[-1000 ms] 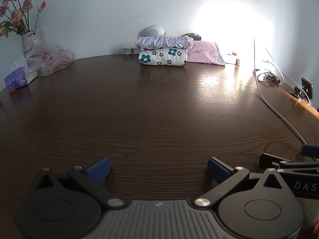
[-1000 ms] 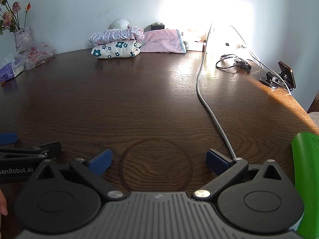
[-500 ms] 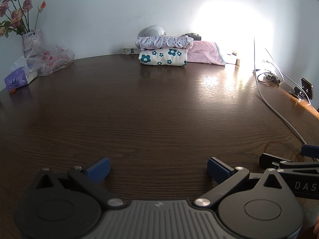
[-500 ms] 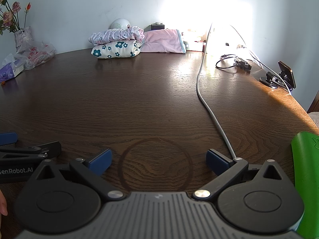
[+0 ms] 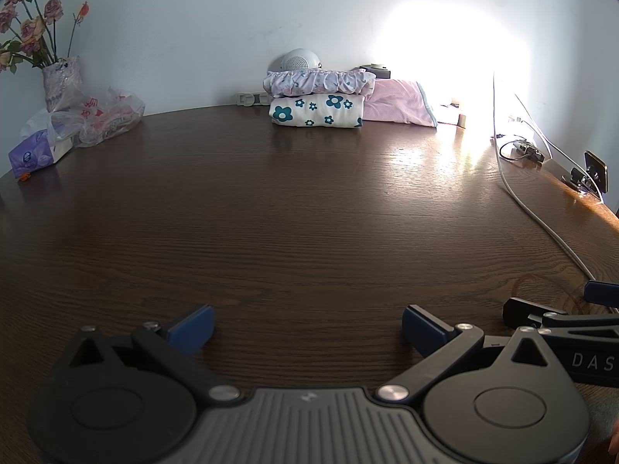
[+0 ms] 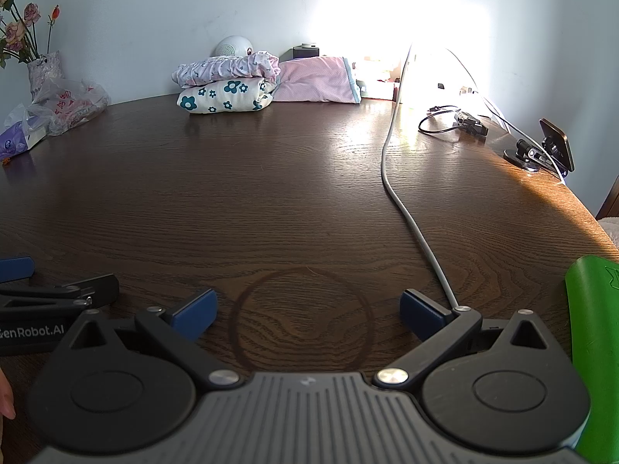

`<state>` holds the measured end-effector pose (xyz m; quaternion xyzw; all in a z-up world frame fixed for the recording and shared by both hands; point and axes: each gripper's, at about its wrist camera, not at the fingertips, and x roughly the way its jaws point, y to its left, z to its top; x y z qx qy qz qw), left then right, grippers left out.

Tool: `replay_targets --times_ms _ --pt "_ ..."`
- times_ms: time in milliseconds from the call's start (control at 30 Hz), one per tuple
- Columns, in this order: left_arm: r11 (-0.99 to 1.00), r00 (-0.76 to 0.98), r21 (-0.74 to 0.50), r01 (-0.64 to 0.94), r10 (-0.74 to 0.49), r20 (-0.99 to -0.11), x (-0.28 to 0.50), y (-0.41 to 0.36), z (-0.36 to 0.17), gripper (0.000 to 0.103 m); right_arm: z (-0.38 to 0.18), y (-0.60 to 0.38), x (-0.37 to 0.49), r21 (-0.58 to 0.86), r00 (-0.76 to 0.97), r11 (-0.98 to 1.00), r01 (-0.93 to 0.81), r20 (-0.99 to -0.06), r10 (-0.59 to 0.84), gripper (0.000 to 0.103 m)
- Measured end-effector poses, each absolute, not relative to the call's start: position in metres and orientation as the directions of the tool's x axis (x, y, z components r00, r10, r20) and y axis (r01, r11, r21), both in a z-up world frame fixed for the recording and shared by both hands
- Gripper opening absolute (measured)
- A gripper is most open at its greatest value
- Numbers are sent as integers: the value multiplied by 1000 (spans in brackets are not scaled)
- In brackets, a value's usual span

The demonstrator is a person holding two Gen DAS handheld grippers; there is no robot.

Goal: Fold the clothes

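Resting on table (image 5: pixel 309 212) — both grippers (jaws apart, empty).

Both views are taken low over the near edge of the desk (image 5: pixel 309 201), facing the far wall. The folded clothes (image 5: pixel 317 110) (image 6: pixel 224 96) and grey cable (image 6: pixel 406 208) are shared; each tool's tip is caught in the other view.

The left gripper (image 5: pixel 307 326) has a matte black body with a ribbed grey centre plate, 2 round black discs, silver pivot screws and 2 dark blue fingers (image 5: pixel 193 326). The right gripper (image 6: pixel 307 311) is built the same, with blue fingers (image 6: pixel 419 311). White lettering reads "DAS" on one side arm and "GenRobot.AI" on the other.
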<state>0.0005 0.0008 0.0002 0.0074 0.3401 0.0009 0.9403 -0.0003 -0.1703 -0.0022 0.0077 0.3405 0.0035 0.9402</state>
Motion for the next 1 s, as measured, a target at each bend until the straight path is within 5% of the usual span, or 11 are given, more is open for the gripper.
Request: replay_targets --times_ms 1000 --pt "1000 769 28 -10 25 -638 5 -2 0 103 -2 -168 0 16 768 1000 11 -641 2 102"
